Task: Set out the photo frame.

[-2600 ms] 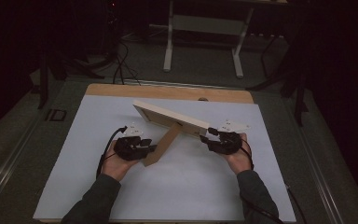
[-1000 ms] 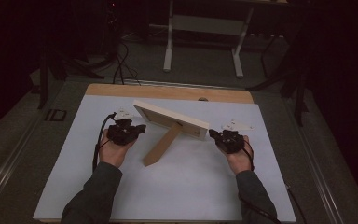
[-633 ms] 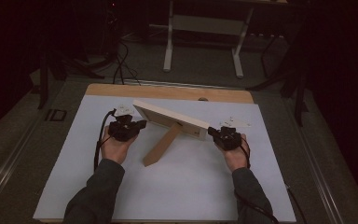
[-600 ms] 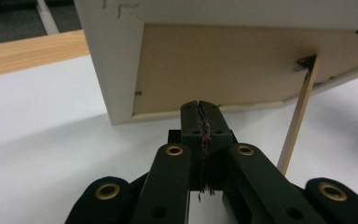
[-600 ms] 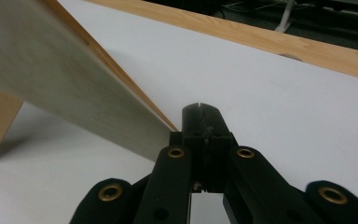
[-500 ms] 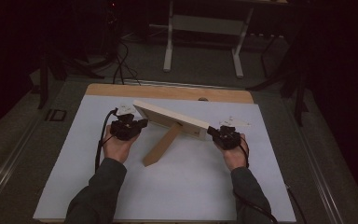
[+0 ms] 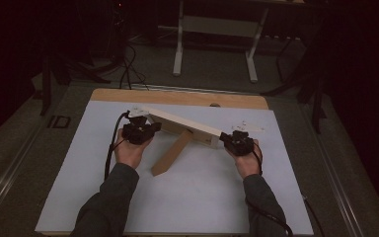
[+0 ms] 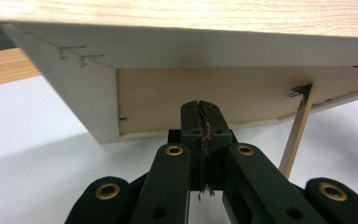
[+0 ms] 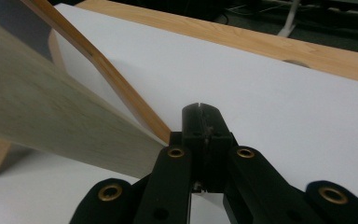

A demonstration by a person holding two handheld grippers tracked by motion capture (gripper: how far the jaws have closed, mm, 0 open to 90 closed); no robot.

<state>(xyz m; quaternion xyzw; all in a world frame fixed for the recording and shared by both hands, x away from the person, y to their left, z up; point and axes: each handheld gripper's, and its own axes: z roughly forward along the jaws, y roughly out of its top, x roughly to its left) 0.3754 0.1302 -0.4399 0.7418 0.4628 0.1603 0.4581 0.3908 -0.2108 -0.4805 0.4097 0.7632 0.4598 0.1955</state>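
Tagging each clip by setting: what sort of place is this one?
Probably a lab or workshop recording station: a white mat covers a wooden table, with floor cables and a white table frame in the dark room behind.

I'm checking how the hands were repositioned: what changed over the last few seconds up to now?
The left gripper moved up the table and now sits at the left end of the wooden frame; the right gripper shifted slightly inward against the frame's right end. Both have their jaws shut with nothing between them. The frame, propped on its wooden leg, stayed in place on the white sheet.
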